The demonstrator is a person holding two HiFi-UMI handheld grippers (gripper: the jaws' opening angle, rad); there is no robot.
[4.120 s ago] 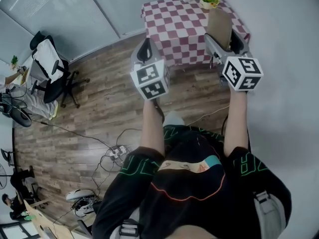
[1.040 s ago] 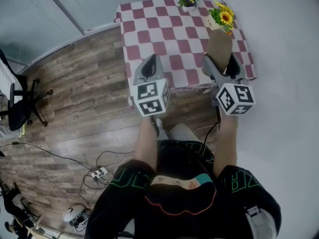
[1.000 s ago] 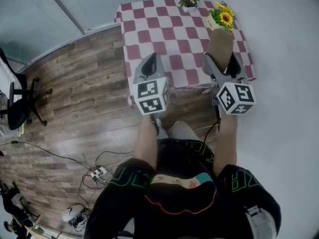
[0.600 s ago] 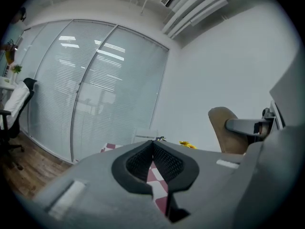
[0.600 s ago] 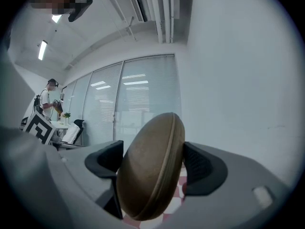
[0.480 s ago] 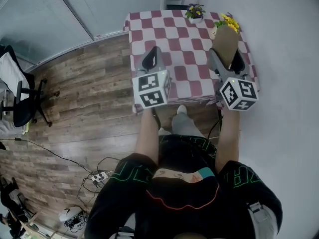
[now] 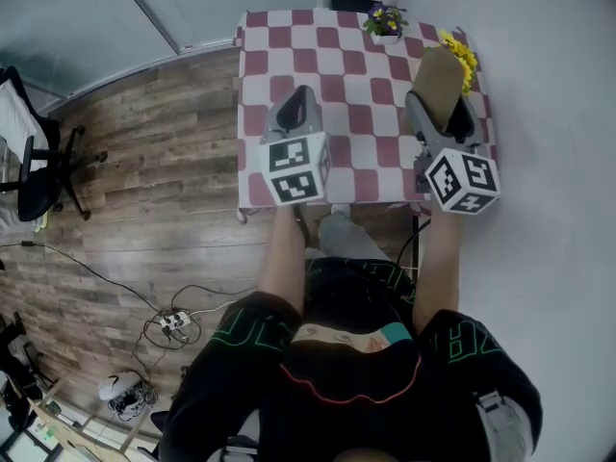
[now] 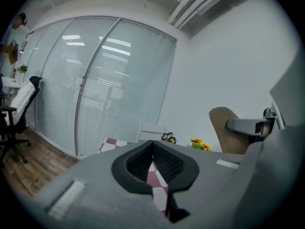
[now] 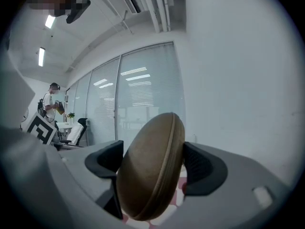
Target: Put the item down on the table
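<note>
Underfoot, a wood-plank floor (image 7: 144,162) fills the left of the head view, with loose cables (image 7: 115,287) trailing across it. At the top of that view stands the bench (image 7: 327,46), covered by a red-and-white checked cloth that hangs over its near edge. The person (image 7: 346,354) stands at that near edge in a dark top, both bare forearms reaching forward over the cloth. A black office chair (image 7: 38,176) stands well apart on the floor at the far left.

Left tool (image 7: 300,99): held over the left-centre of the bench. In its own view the left tool (image 8: 152,144) has its black pads closed together at the tips, with nothing between them.

Right tool (image 7: 441,114): held over the right side of the bench. In its own view the right tool (image 9: 152,161) is clamped on the brown case (image 9: 150,166), one pad on each broad face.

The brown case (image 7: 440,80) is oval, with a seam running round its rim. It stands on edge between the pads, leaning slightly, and projects past the fingertips. Checked cloth shows beneath it in the right gripper view, so it appears to be clear of the bench, though no view settles this.

Sunflowers (image 7: 462,51) stand at the far right of the bench, just beside the case. Purple flowers (image 7: 387,22) in a small pot stand at the far edge, left of the sunflowers.
</note>
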